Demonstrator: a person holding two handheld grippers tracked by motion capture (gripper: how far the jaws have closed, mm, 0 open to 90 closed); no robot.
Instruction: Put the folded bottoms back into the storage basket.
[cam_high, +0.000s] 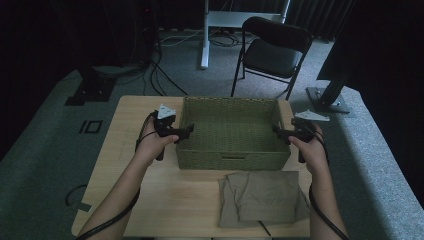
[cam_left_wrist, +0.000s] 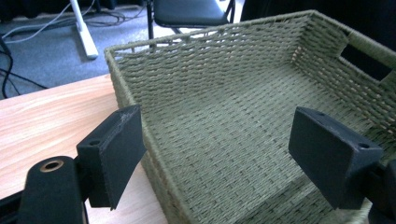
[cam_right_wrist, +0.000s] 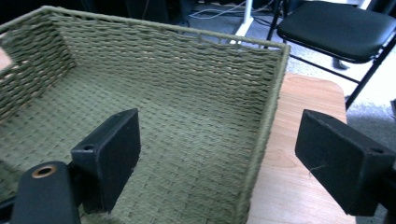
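The woven basket (cam_high: 231, 131) fills the table's (cam_high: 125, 150) far middle; its walls block level passage, but its bare floor is free from above. The left gripper (cam_high: 187, 132) at 9 o'clock and right gripper (cam_high: 278, 131) at 3 o'clock straddle its side walls with jaws wide apart. Folded cloth (cam_high: 262, 196) occupies 5 o'clock; 7 o'clock lies bare.

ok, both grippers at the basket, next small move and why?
Probably close both grippers on the basket walls. The left gripper and right gripper each stand open astride a side wall, one jaw inside, one outside, not pressing it. The basket is empty; folded cloth lies in front.
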